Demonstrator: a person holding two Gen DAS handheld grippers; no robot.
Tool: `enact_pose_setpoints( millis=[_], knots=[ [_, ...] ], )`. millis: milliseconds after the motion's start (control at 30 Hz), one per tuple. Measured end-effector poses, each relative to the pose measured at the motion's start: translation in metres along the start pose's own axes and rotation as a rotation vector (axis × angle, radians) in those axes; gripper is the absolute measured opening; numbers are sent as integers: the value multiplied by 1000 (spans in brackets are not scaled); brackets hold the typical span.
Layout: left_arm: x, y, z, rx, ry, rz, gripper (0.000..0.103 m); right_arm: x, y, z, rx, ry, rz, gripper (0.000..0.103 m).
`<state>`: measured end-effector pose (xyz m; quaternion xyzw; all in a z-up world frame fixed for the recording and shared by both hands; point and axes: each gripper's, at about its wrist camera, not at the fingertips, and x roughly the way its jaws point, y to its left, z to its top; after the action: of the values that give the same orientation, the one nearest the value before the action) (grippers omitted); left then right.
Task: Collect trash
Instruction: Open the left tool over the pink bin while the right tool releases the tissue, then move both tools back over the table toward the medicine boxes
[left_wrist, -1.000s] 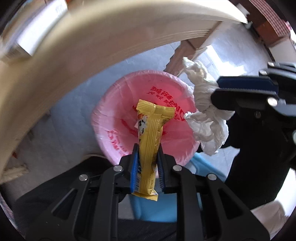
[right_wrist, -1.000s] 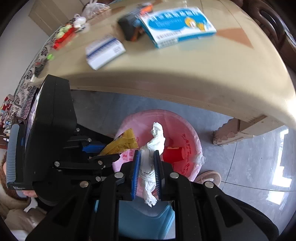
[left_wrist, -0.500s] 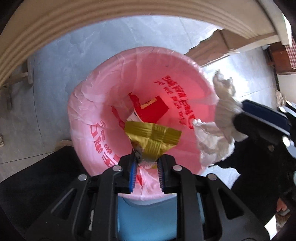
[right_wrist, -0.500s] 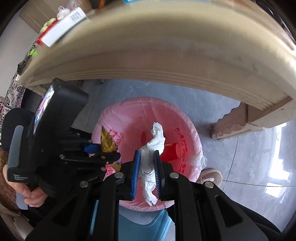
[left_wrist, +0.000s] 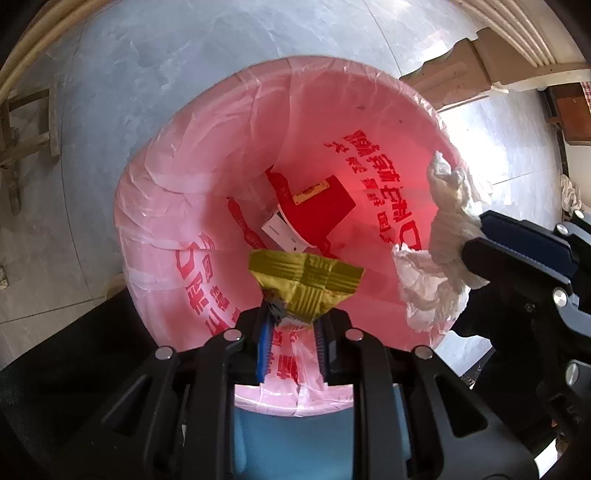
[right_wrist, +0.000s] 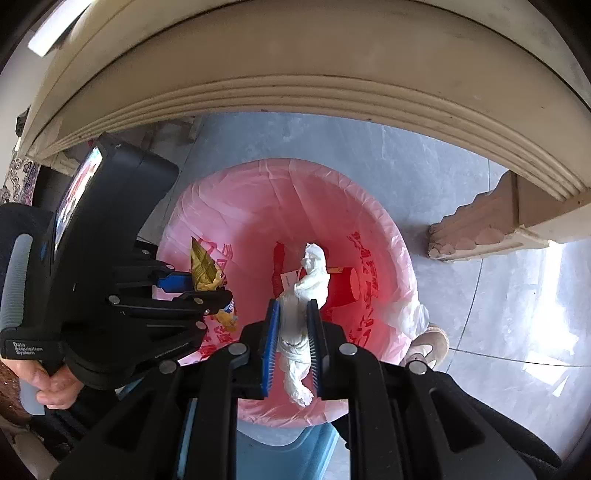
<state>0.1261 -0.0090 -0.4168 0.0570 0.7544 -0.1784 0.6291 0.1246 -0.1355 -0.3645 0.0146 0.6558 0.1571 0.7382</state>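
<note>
the table (right_wrist: 332, 74) arched over the top of the right wrist view, its ribbed cream edge above the grey tiled floor (left_wrist: 184, 55), with one carved leg (right_wrist: 480, 225) at the right. below it stood the bin (left_wrist: 280, 435), blue-walled and lined with a pink bag (left_wrist: 207, 177) bearing red print; the bag was folded out over the rim. you held both tools over the bin's mouth, each pointing steeply down into it. your left gripper (left_wrist: 291, 332) had its fingers drawn tight on a yellow wrapper (left_wrist: 306, 280), pinched at its lower part so that the crimped gold end fanned out above the pads, inside the ring of the bag. in the right wrist view the same wrapper (right_wrist: 205, 264) stuck out of that tool beside the bag's left rim. your right gripper (right_wrist: 291, 332) was clamped just as tightly on a twisted white tissue (right_wrist: 306, 288), which stood up between the blue pads (right_wrist: 269, 343) with one tail hanging below them; in the left wrist view the tissue (left_wrist: 443, 236) bulged at the bag's right rim. at the bottom of the bag lay a red box (left_wrist: 317, 206) with a gold label, touching a white card (left_wrist: 280, 232). your hand (right_wrist: 48, 384) gripped the left tool's handle at the lower left of the right wrist view.
</note>
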Motion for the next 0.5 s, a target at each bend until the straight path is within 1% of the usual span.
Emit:
enact_pose_setpoints(
  millis=[67, 100, 133, 167, 200, 233, 267, 300, 333, 467, 500],
  knots=[
    [2, 2, 0, -5, 4, 6, 19, -2, 1, -1, -3, -2, -6, 16],
    [2, 2, 0, -4, 9, 19, 27, -3, 2, -1, -6, -3, -15, 18],
    [3, 1, 0, -3, 14, 26, 42, -3, 2, -1, -11, -3, -24, 19],
    [3, 0, 0, -2, 11, 27, 49, -3, 3, -1, -16, -4, -31, 21],
    [2, 0, 0, 0, 3, 34, 60, -4, 3, -1, -16, -5, -34, 27],
    [1, 0, 1, 1, 0, 45, 65, -4, 2, -1, -16, -6, -35, 32],
    [1, 0, 1, 2, -1, 48, 66, -5, 2, -1, -16, -7, -37, 36],
    [1, 0, 1, 2, 1, 43, 70, -5, 2, -1, -15, -9, -41, 41],
    [-1, 0, 1, -4, 1, 38, 72, -6, 1, -1, -12, -15, -43, 43],
    [-1, 2, -1, -13, 16, 56, 73, -12, 2, 0, -15, -25, -39, 45],
    [-3, 3, -2, -13, 16, 58, 73, -14, 2, 0, -14, -31, -39, 49]
  ],
)
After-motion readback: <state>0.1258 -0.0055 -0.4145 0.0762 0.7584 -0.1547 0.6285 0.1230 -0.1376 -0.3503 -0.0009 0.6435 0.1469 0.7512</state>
